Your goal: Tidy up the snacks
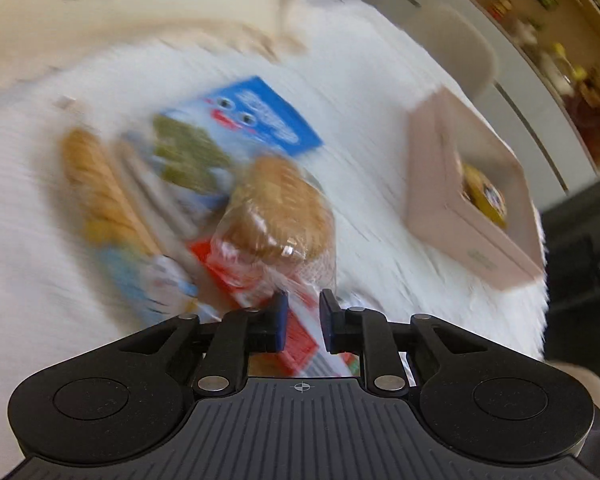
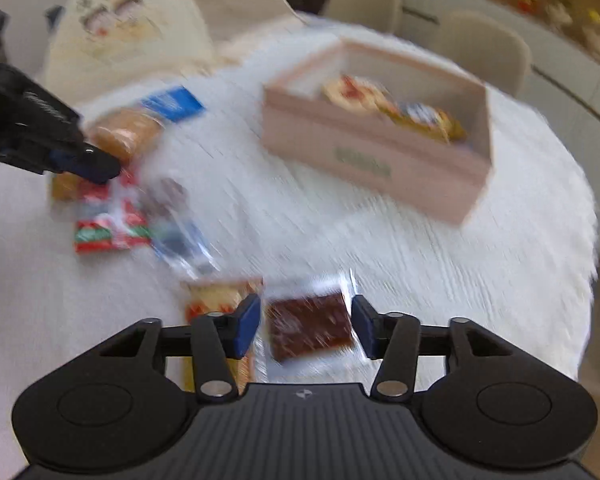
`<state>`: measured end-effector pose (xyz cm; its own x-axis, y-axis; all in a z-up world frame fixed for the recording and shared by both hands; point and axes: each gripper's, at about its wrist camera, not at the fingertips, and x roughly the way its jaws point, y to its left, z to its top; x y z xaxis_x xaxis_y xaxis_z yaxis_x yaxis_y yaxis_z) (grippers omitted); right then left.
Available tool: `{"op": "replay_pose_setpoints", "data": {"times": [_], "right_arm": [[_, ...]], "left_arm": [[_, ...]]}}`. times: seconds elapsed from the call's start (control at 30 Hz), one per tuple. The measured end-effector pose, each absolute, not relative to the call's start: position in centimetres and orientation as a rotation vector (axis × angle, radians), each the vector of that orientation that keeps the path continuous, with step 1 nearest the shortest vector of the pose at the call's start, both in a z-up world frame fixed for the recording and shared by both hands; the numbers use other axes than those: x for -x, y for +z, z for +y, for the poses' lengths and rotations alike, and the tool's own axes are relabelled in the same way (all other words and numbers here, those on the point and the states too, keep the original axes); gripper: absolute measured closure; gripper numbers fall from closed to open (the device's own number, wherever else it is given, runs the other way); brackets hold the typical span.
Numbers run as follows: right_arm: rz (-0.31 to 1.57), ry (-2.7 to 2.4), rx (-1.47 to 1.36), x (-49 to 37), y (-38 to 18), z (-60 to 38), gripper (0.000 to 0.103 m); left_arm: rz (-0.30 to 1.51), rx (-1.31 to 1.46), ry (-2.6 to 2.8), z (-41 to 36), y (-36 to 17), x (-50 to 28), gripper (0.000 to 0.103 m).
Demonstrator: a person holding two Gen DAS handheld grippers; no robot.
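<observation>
Snack packets lie in a blurred heap on the white table cloth (image 1: 380, 120). My left gripper (image 1: 304, 320) hangs low over a red and white packet (image 1: 296, 340), its pads a narrow gap apart with the packet showing through. Beyond it lie a bun in clear wrap (image 1: 280, 208), a blue packet (image 1: 268, 116) and a long bread packet (image 1: 96, 188). My right gripper (image 2: 306, 326) stands open astride a brown cake in clear wrap (image 2: 308, 328) on the cloth, pads clear of it. The left gripper (image 2: 100, 170) shows there over the red packet (image 2: 108, 224).
A pink box (image 2: 360, 152) stands at the back right with yellow packets (image 2: 428, 118) inside; it is also at the right (image 1: 440, 200). A yellow and red packet (image 2: 220, 296) lies under my right gripper's left finger. Chairs (image 2: 484, 40) and a printed cream bag (image 2: 128, 20) ring the table.
</observation>
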<state>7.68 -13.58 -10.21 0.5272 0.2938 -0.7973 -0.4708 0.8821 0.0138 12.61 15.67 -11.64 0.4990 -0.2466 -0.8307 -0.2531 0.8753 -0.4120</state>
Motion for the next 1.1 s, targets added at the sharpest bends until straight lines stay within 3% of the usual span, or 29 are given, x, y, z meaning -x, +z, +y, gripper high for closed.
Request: {"op": "replay_pose_setpoints", "data": {"times": [0.03,0.3,0.4,0.43,0.73,0.8,0.87,0.93,1.1], "right_arm": [[0.894,0.490,0.204,-7.8,-9.8,-13.0,0.042],[1.008,0.720,0.101,-14.1,-11.4,-6.9,0.038],[1.022,0.700,0.173,-13.6,-12.1,-4.8,0.056],[1.016,0.732,0.198,-12.7,-11.8,-4.4,0.066],[1.076,0.923,0.168,-4.0,-10.9,-3.8,0.072],[1.038,0.878,0.187,-3.2,-10.3,-4.4,0.068],[0.998,0.818,0.195,-2.7,-9.4,-5.8,0.048],[0.948,0.742,0.191,-2.6,-8.2,-8.0,0.039],[0.880,0.549,0.189,-2.0,-7.0,-13.3,0.035]], "left_arm": [[1.058,0.536,0.005,15.8,-11.4,-12.4,0.080],[1.091,0.623,-0.064,14.6,-12.1,-8.6,0.080],[1.105,0.656,-0.085,15.0,-12.3,-6.5,0.080],[1.102,0.663,-0.085,15.1,-12.4,-6.0,0.080],[1.079,0.637,-0.087,14.5,-12.4,-5.5,0.080],[1.080,0.534,-0.121,12.8,-11.8,-5.9,0.079],[1.065,0.424,-0.131,11.0,-11.1,-6.3,0.079],[1.025,0.357,-0.144,9.6,-10.4,-6.6,0.079],[1.027,0.273,-0.180,6.7,-10.0,-9.2,0.079]]}}
